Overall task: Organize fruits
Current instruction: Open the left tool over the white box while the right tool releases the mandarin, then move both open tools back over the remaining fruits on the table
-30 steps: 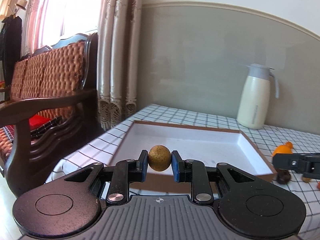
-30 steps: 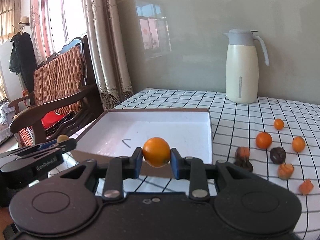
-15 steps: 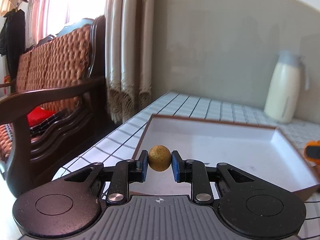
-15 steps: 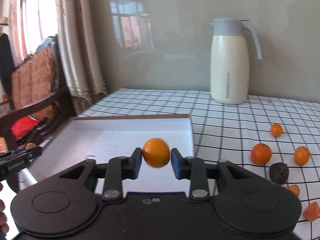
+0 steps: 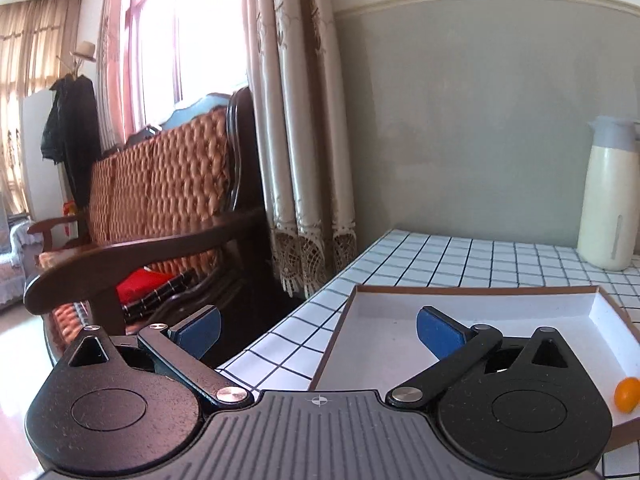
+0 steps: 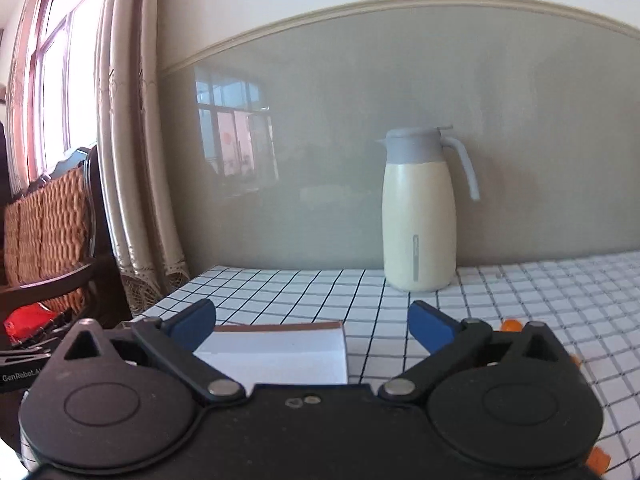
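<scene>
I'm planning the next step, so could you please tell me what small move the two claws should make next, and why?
Probably swing the right claw toward the loose fruit on the checked tablecloth. Both claws have just been opening and nothing sits between their jaws; the left claw stands over the white tray, where an orange fruit already lies.

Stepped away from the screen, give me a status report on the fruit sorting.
Left gripper and right gripper just opened, nothing between either's jaws. One orange fruit in the white tray. Nothing in the way.
</scene>
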Demonstrator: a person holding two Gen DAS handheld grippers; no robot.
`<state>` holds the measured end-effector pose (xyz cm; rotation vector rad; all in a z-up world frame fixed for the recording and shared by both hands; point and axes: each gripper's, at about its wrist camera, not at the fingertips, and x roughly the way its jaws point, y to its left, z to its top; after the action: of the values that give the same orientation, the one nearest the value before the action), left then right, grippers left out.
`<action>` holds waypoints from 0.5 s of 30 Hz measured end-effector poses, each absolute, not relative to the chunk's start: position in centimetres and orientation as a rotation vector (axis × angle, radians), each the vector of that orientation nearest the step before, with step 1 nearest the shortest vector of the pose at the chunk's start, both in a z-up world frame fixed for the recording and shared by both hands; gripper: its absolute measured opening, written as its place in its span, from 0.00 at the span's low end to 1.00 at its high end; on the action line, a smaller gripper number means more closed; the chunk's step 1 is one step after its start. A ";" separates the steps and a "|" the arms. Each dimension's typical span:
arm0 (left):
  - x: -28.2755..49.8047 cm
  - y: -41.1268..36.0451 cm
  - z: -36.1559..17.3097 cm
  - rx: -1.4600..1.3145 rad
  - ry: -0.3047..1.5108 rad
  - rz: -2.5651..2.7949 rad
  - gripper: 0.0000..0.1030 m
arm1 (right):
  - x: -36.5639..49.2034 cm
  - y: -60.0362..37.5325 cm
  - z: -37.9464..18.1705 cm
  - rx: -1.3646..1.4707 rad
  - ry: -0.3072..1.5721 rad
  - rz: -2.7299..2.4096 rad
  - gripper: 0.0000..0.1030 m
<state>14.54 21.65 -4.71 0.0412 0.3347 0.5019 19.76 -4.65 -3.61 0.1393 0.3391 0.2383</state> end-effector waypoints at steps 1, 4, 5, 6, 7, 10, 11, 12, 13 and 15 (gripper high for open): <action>14.0 21.3 -4.6 0.042 0.327 0.498 1.00 | 19.9 -4.6 -3.6 0.148 0.348 0.240 0.94; 12.8 20.2 -4.3 0.068 0.319 0.479 1.00 | 19.5 -4.7 -3.7 0.152 0.369 0.250 0.94; 12.4 19.9 -4.1 0.079 0.320 0.471 1.00 | 19.2 -4.7 -3.7 0.151 0.380 0.256 0.94; 11.9 19.4 -4.1 0.088 0.325 0.467 1.00 | 19.1 -4.7 -3.6 0.151 0.388 0.262 0.94; 11.5 19.1 -4.1 0.093 0.329 0.460 1.00 | 18.9 -4.7 -3.6 0.150 0.396 0.273 0.94; 10.3 18.2 -3.8 0.087 0.337 0.432 1.00 | 18.0 -5.0 -3.5 0.143 0.400 0.283 0.94; 9.9 18.0 -3.7 0.076 0.341 0.419 1.00 | 17.6 -5.4 -3.4 0.145 0.405 0.289 0.94; 9.6 17.8 -3.5 0.062 0.343 0.410 1.00 | 17.3 -5.6 -3.4 0.149 0.410 0.294 0.94; 9.2 17.6 -3.4 0.048 0.352 0.401 1.00 | 16.9 -6.0 -3.3 0.155 0.413 0.297 0.94; 8.7 17.1 -3.3 0.024 0.368 0.371 1.00 | 16.0 -6.8 -3.2 0.164 0.421 0.296 0.94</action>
<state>8.73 17.07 -3.26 0.0244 0.3680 0.3708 15.97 -6.78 -3.16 0.1639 0.4210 0.2965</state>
